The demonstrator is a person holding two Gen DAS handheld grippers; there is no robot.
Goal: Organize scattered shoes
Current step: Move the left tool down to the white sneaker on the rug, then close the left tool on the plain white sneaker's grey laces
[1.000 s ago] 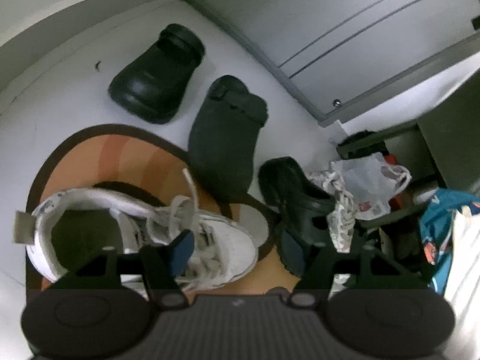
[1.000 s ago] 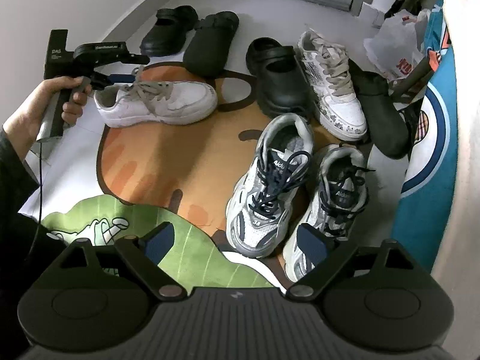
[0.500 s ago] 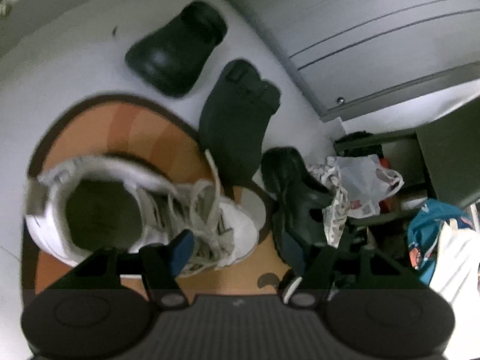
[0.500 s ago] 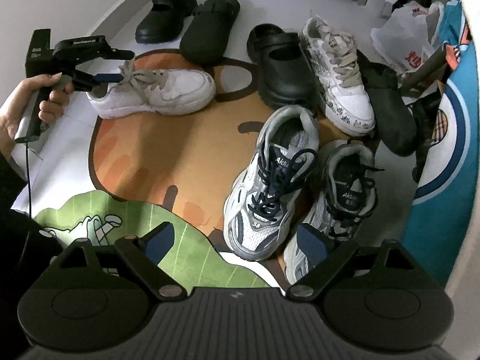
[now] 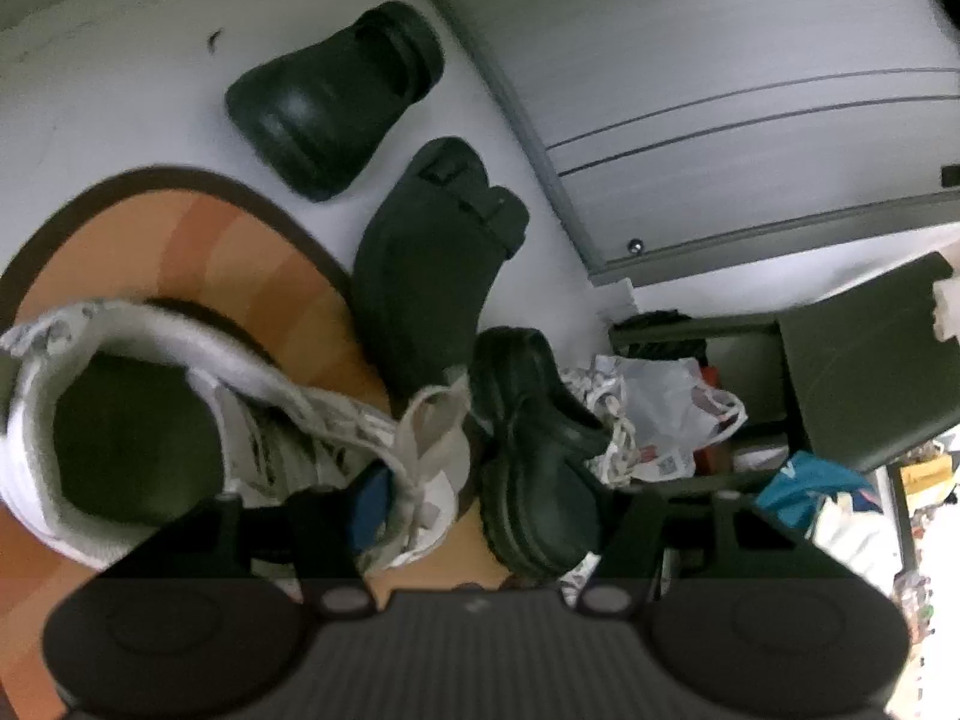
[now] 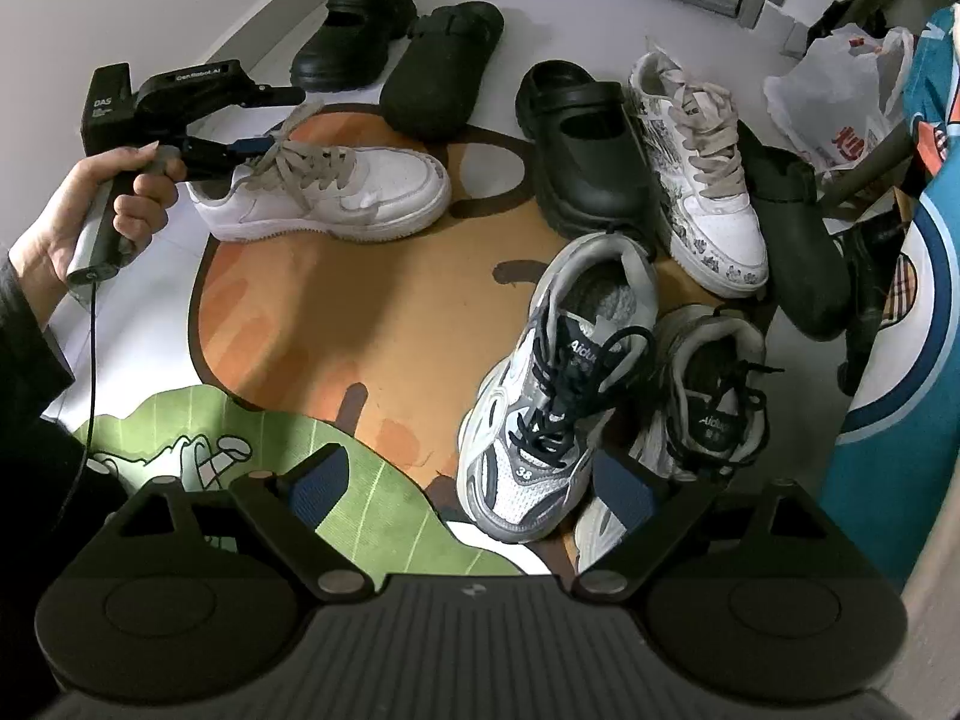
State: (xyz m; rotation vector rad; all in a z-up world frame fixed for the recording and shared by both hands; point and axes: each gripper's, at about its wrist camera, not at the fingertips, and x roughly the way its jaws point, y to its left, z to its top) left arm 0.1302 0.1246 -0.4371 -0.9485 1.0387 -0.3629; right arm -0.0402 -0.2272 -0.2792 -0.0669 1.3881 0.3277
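We count eight shoes on the floor and rug (image 6: 360, 312): four black clogs, two grey running shoes and two white sneakers. The plain white sneaker (image 6: 336, 198) lies on its sole at the rug's far left edge, long axis across the right wrist view, toe right, heel toward the hand (image 6: 90, 222). The left tool (image 6: 264, 120) has just been closing; one finger sits by the laces (image 5: 420, 438) near the collar, the other above, and we cannot tell if they pinch. Its own camera is blurred, and the casing cuts off the sneaker's front. The right tool (image 6: 468, 489) hangs spread wide above the nearer grey running shoe (image 6: 540, 402), holding nothing. The fourth clog (image 6: 792, 240) is half hidden beside the patterned sneaker (image 6: 702, 162).
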